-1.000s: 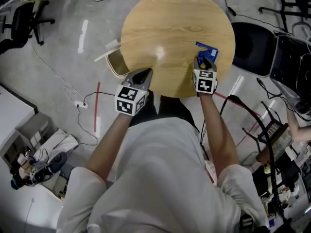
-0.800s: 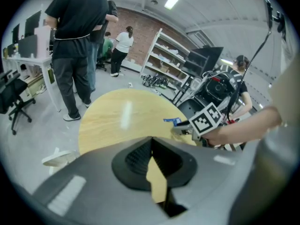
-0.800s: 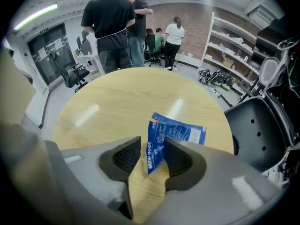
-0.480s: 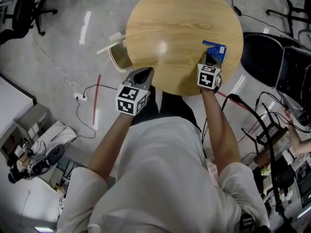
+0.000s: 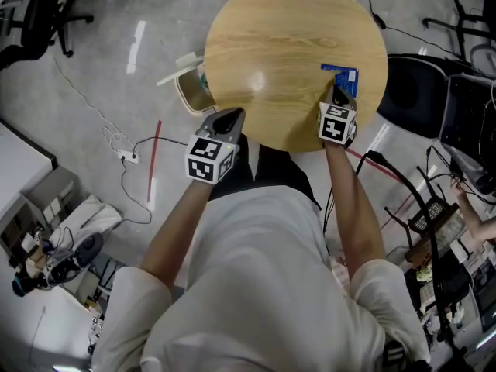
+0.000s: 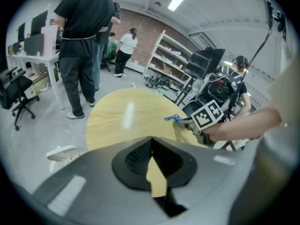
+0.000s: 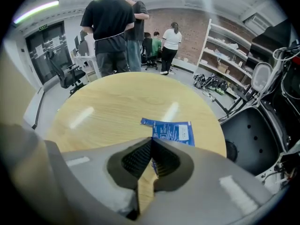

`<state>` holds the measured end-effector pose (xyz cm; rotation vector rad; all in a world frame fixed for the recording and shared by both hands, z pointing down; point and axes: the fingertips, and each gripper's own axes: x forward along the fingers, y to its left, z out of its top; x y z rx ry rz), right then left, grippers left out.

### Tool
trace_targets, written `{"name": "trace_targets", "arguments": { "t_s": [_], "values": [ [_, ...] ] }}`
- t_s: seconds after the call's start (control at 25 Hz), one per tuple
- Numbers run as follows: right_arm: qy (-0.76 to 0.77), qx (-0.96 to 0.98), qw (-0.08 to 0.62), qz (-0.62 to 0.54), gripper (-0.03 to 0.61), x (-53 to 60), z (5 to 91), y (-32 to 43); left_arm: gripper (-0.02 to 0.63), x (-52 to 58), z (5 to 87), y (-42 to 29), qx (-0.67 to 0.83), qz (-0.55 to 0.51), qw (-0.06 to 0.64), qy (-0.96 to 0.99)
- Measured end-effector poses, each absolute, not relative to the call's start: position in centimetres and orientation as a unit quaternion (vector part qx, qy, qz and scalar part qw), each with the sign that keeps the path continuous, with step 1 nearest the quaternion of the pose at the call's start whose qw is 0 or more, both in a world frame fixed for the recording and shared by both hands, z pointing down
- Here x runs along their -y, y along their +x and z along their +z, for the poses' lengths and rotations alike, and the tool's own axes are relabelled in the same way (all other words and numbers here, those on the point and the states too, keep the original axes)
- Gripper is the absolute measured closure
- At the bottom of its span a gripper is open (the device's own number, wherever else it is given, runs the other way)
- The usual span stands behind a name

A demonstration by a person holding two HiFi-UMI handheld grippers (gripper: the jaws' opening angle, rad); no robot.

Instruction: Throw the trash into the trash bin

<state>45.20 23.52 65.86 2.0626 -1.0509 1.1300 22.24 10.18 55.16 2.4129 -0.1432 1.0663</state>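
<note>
We stand at the round wooden counter (image 5: 271, 45), with the trash bin (image 5: 188, 93) on the floor just beside its left edge. Our left tool (image 5: 229, 118) hovers at the near rim, jaws together on nothing. Our right tool (image 5: 336, 93) has just been closing and now pinches the near edge of the blue wrapper (image 5: 342, 74), which lies flat on the counter's right side. We judge the grasp made; lifting it, carrying it across to the bin and dropping it in are all left.
</note>
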Motion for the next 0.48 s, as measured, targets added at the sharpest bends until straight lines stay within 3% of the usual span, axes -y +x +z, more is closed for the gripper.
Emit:
{"name": "trace_targets", "arguments": {
  "t_s": [0.48],
  "values": [
    [0.781,0.395,0.261,0.407,0.577,-23.9,62.0,43.9,0.611,-9.5,52.6,21.3,0.047,0.374,0.228,0.898]
  ]
}}
